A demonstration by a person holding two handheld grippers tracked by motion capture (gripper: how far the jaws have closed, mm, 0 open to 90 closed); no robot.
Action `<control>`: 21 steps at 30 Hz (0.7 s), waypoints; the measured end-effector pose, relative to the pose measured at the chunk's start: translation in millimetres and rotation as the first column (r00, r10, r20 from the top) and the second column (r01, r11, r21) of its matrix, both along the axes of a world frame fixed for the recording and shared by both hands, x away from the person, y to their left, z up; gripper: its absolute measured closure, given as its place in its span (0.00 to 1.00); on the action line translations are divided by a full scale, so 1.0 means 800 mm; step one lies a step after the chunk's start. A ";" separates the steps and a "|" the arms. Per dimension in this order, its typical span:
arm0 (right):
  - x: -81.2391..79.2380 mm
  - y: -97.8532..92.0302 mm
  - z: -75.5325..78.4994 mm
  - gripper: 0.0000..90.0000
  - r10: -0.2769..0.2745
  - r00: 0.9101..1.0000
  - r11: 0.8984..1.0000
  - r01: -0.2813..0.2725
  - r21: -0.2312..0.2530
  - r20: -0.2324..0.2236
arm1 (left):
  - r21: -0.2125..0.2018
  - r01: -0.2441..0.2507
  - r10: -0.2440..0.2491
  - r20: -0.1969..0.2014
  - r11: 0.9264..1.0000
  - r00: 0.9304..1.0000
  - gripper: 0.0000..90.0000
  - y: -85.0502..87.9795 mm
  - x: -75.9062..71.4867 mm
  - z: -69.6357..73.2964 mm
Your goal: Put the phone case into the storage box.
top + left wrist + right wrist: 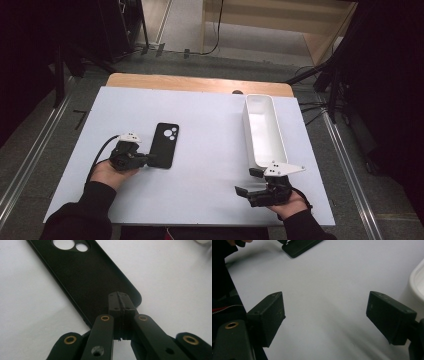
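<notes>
Nearest the lens: right gripper (248, 182), held low at the near right corner of the table (210, 150), jaws wide apart with nothing between, pointed leftward just short of the bin's near end.

Left gripper (150, 159): jaws brought together, clamped on the near rim of the case (165, 145); pads seen pinched tight over that edge in the left gripper view, at (121, 305).

Case: black, phone-shaped, camera cut-outs at its far end; lay flat on the white sheet, left of centre, well apart from the bin. Seen also at the far top of the right gripper view (298, 247).

Bin (264, 131): white, long, narrow, open-topped, placed lengthwise on the right half of the table; looked empty.

Progress, as judged: grasp made, lift not yet begun, case not yet raised off the sheet. Left to do, presumably: raise the case, carry it across to the right, set it into the bin or pass it to the waiting right gripper. Destination unconfirmed from these views.
</notes>
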State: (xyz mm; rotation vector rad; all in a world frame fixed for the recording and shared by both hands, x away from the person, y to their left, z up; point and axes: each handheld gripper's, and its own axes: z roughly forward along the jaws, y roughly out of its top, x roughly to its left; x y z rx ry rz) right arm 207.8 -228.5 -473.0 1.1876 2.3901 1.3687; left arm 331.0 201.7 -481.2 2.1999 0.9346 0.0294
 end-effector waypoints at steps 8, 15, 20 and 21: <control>0.000 0.000 0.000 0.15 0.002 1.000 1.000 -0.002 0.001 0.000 | 0.030 0.007 -0.007 -0.012 1.000 1.000 0.99 0.001 0.002 -0.008; 0.000 0.000 0.000 0.15 0.004 1.000 1.000 -0.004 -0.003 0.001 | 0.051 0.000 0.002 -0.022 0.999 1.000 0.99 0.005 0.004 -0.011; 0.000 0.000 0.000 0.15 0.005 1.000 1.000 -0.005 -0.004 0.002 | 0.053 -0.018 0.020 -0.032 0.998 0.999 0.99 0.010 0.005 -0.012; 0.000 0.000 0.000 0.15 0.005 1.000 1.000 -0.005 -0.005 0.001 | 0.050 -0.022 0.024 -0.035 0.999 0.999 0.99 0.011 0.006 -0.012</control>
